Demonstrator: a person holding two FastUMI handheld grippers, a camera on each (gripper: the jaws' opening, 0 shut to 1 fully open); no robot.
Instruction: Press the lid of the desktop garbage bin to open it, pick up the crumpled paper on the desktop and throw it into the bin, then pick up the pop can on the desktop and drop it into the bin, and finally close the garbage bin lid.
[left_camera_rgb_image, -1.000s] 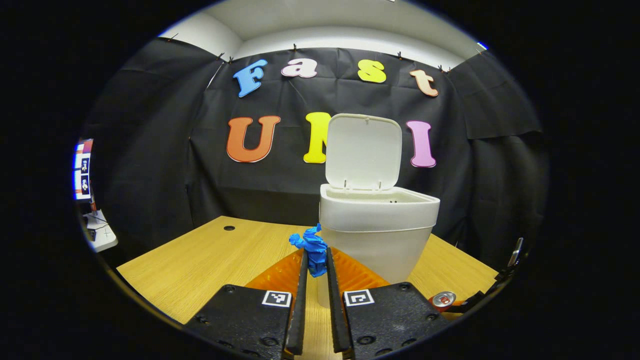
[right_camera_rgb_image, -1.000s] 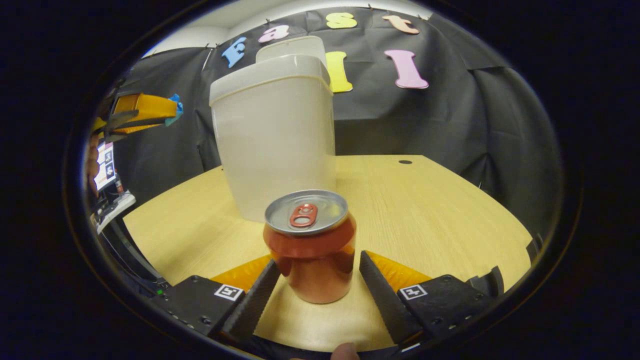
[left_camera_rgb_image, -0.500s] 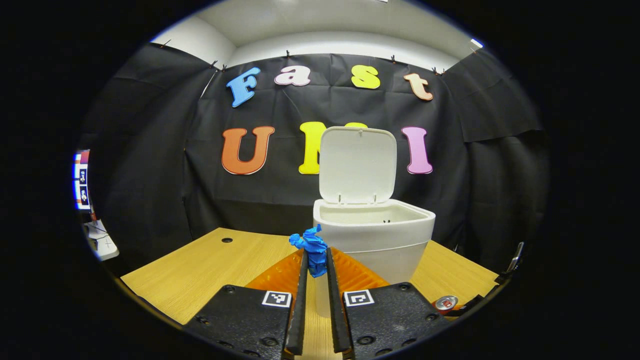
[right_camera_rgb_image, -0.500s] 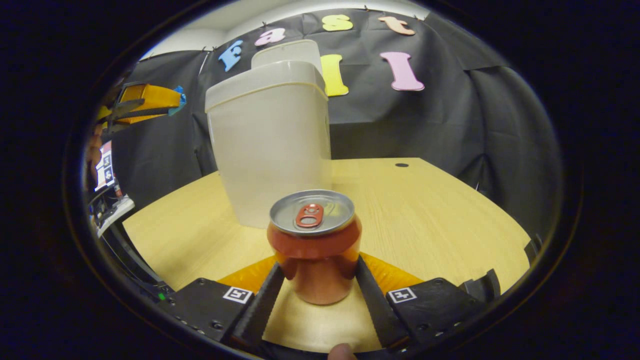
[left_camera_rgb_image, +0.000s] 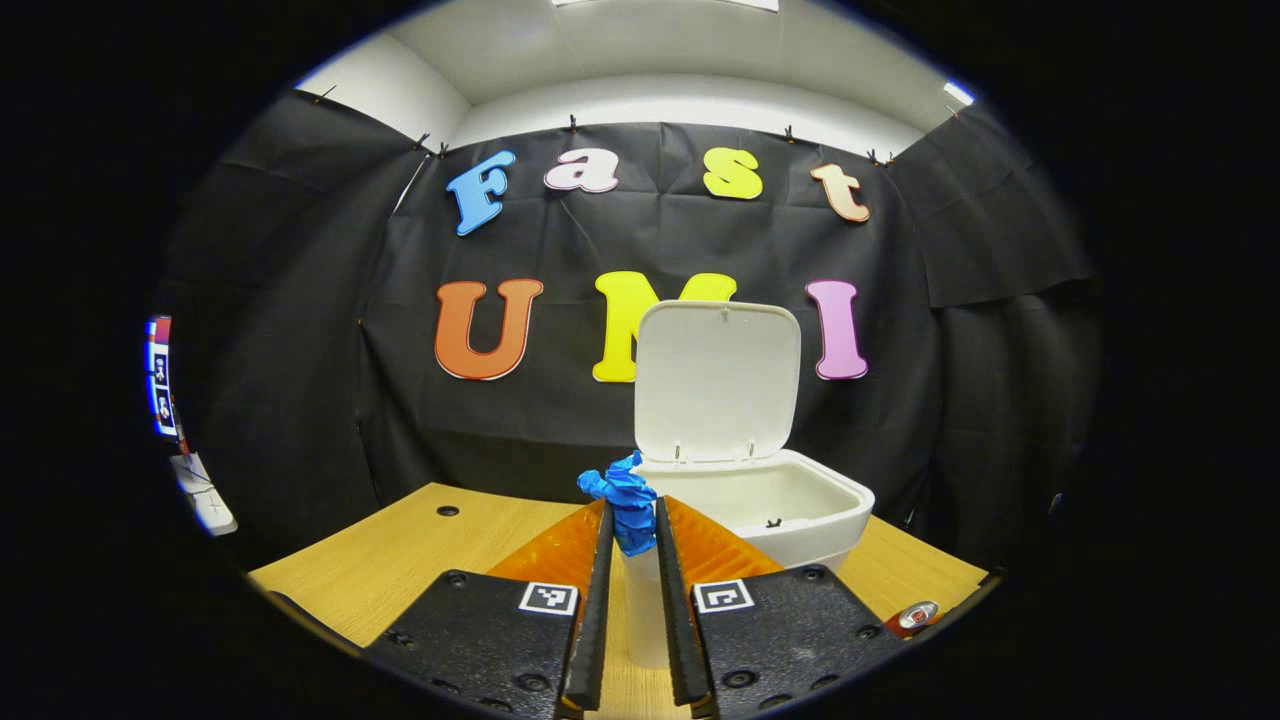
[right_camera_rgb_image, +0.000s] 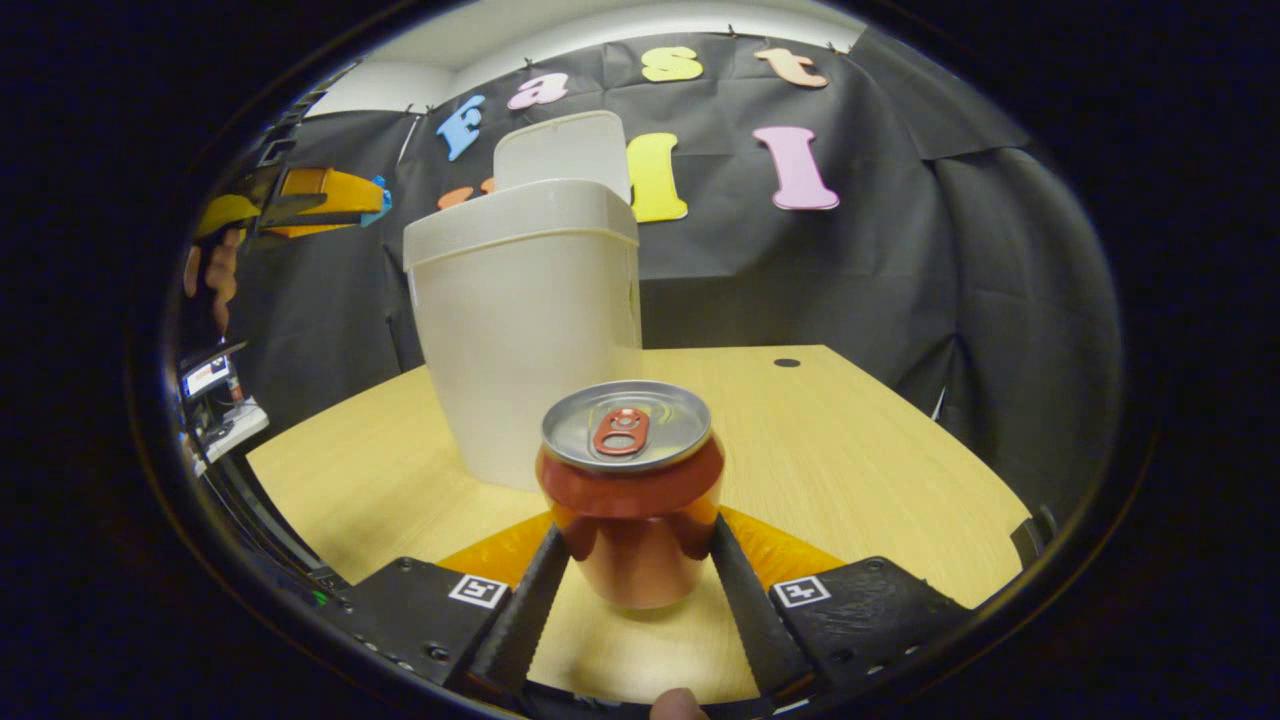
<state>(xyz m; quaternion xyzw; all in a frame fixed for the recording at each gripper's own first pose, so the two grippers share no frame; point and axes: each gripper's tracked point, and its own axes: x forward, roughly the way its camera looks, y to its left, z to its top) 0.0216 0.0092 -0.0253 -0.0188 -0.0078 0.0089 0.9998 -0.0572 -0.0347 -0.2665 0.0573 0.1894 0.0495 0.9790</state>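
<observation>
A wooden table (right_camera_rgb_image: 880, 450) spans the booth, with a small dark round hole (right_camera_rgb_image: 787, 362) in its top toward the far edge. On it stands the white bin (right_camera_rgb_image: 530, 330), tall and tapered, its lid (left_camera_rgb_image: 716, 380) swung up and standing nearly upright at the back, so the mouth is open. In the left gripper view the bin's pale inside (left_camera_rgb_image: 770, 495) shows from slightly above.

The right gripper (right_camera_rgb_image: 635, 575) sits low over the table near the front edge, with the pop can (right_camera_rgb_image: 630, 490) upright between its fingers. Both fingers press against the can's lower sides, so the tongs are closed narrow on it. The can's silver top with its red tab faces up, and the can is just in front of the bin, apart from it. Its underside looks a little clear of the wood, though I cannot tell for sure. A fingertip (right_camera_rgb_image: 676, 704) shows at the bottom edge of that view.

The left gripper (left_camera_rgb_image: 630, 530) is up in the air, near the bin's rim, on the side away from the lid. Its tongs are pinched almost together on the blue crumpled paper (left_camera_rgb_image: 622, 500), which sticks out past the tips. The right gripper view shows that left gripper high at the left, held by a hand (right_camera_rgb_image: 218, 275).
</observation>
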